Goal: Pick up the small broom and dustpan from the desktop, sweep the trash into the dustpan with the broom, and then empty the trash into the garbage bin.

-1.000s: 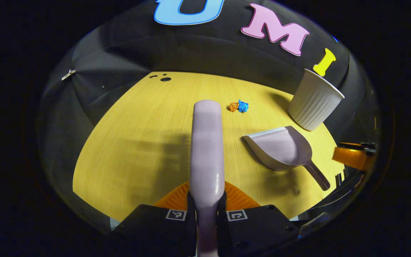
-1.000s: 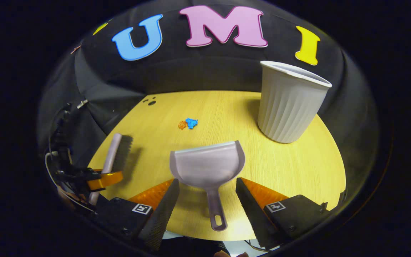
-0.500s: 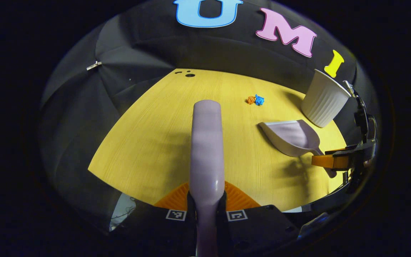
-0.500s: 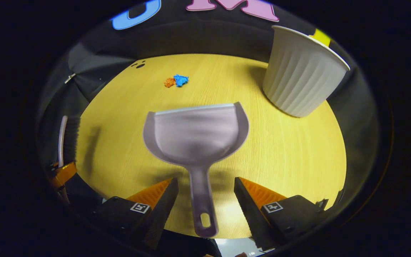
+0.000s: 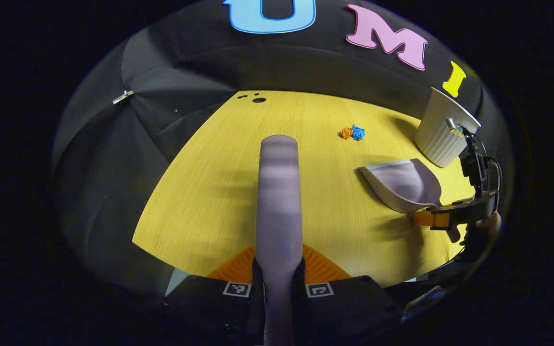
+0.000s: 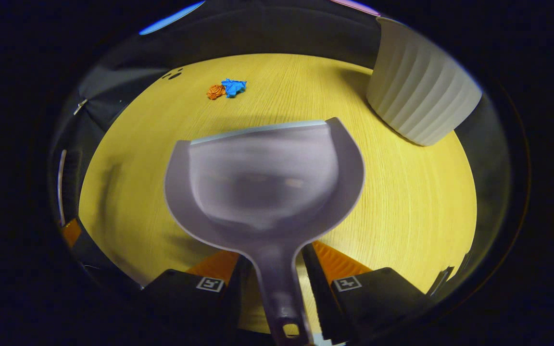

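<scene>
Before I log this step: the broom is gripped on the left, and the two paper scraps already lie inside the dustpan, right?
Not quite. The broom is gripped on the left, but the two paper scraps lie on the desktop, beyond the dustpan, which the right gripper view shows empty.

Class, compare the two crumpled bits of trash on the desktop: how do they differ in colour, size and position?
The orange scrap is a warm orange, the blue scrap a bright blue. The orange scrap looks a little smaller than the blue scrap. In the right gripper view the orange scrap lies left of the blue scrap. Both are crumpled, side by side on the desktop, unswept.
</scene>
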The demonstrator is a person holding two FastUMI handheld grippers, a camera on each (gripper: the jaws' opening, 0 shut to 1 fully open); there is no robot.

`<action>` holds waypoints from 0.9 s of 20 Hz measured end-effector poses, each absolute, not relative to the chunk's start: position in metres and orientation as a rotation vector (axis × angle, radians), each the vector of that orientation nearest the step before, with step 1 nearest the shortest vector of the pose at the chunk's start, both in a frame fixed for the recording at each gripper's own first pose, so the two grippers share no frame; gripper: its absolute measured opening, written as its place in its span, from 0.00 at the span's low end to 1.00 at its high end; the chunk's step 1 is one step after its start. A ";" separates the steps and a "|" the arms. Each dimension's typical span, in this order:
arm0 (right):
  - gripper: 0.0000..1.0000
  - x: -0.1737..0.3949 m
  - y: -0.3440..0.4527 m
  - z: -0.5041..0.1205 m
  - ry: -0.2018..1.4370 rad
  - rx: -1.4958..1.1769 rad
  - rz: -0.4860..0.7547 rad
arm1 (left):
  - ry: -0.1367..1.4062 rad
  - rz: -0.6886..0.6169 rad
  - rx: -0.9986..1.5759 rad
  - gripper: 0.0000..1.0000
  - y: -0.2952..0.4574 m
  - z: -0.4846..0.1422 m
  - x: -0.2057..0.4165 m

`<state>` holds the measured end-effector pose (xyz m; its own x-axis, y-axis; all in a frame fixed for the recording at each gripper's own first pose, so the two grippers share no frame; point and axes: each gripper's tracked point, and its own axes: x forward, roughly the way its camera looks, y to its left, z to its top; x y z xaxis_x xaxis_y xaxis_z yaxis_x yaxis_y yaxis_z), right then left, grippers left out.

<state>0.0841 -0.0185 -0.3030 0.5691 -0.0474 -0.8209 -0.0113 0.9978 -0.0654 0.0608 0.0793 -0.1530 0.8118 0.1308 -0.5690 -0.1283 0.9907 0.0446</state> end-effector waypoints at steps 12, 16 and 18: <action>0.36 0.077 -0.030 -0.299 0.959 -0.152 0.137 | 0.665 -0.021 0.183 0.26 0.069 -0.138 0.177; 0.39 0.077 -0.044 -0.288 0.947 -0.214 0.170 | 0.694 -0.066 0.246 0.27 0.069 -0.130 0.231; 0.39 0.078 -0.054 -0.279 0.940 -0.238 0.186 | 0.711 -0.089 0.247 0.27 0.065 -0.127 0.257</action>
